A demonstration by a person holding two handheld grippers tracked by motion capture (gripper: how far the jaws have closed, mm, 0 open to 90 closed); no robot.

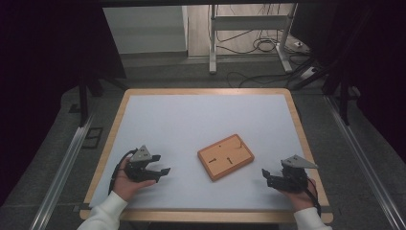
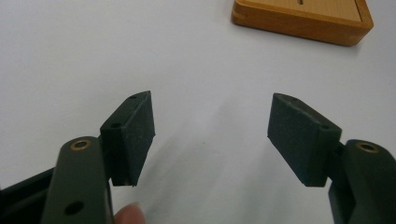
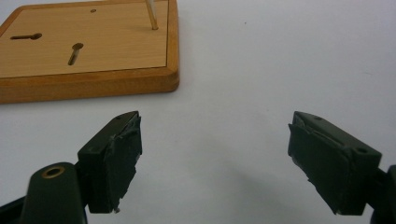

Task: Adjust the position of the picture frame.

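Between both grippers sits the flat orange wooden board point(image 1: 225, 156) with slots, long axis diagonal. Right gripper point(image 1: 272, 178) looks a bit nearer than left gripper point(image 1: 162, 173); both gape wide, holding nothing.

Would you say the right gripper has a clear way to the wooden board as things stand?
Probably yes: the right gripper is open, with bare white table between it and the wooden board, nothing in the way.
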